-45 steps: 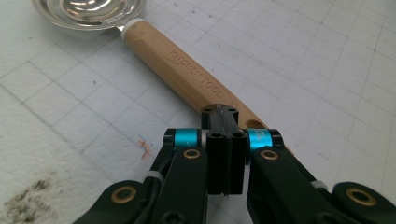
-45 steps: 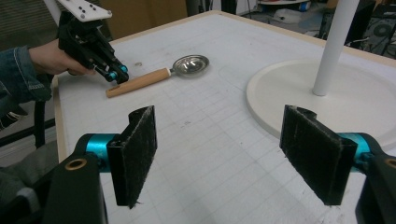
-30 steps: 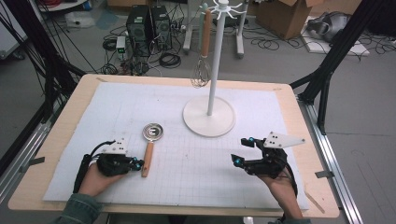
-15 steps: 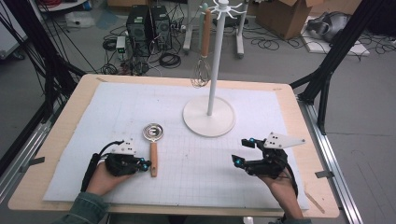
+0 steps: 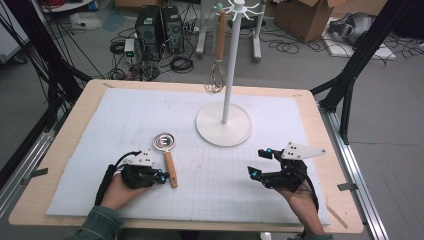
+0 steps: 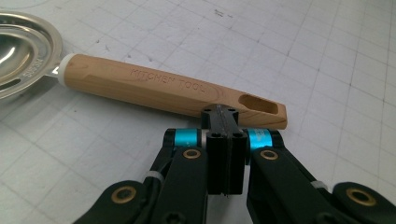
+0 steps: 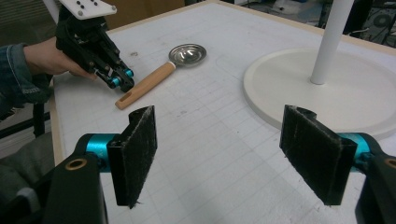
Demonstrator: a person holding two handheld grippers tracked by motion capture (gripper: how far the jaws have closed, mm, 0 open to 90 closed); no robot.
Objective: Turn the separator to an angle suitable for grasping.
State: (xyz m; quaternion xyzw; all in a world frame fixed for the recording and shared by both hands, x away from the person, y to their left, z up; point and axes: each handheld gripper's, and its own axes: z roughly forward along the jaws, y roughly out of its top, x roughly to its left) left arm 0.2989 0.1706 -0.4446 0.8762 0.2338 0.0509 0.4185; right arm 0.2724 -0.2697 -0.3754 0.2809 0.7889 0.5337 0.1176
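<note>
L gripper [image 5: 161, 175] closed, low, tips at spoon handle [image 5: 171, 169]; R gripper [image 5: 261, 161] open.

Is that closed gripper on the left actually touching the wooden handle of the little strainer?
Cannot tell. In the left gripper view the shut left gripper overlaps the wooden handle near its slotted end, hiding any contact or gap.

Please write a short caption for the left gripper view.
Closed left gripper beside the wooden handle of a metal strainer.
</note>
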